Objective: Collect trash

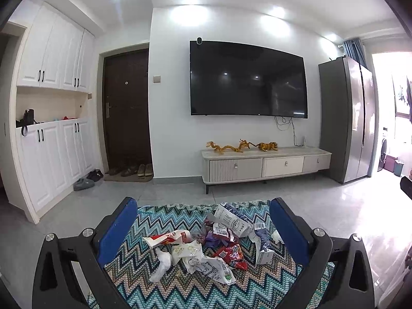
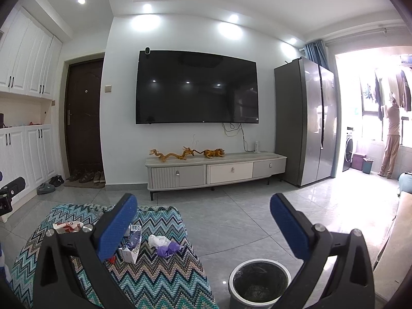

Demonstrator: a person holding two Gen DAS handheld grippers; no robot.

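Note:
A heap of trash lies on a zigzag-patterned cloth: crumpled white wrappers, red packets, a small carton and a red-and-white bag. My left gripper is open and empty, held above the heap with the pile between its blue pads. In the right wrist view the cloth shows a carton, a white and purple wad and the red-and-white bag. My right gripper is open and empty, above a round trash bin on the floor to the right of the cloth.
A low TV cabinet with dragon figures stands under a wall TV. A tall fridge is to the right, white cupboards and a door with shoes to the left. A person stands on the balcony. A box edge is at right.

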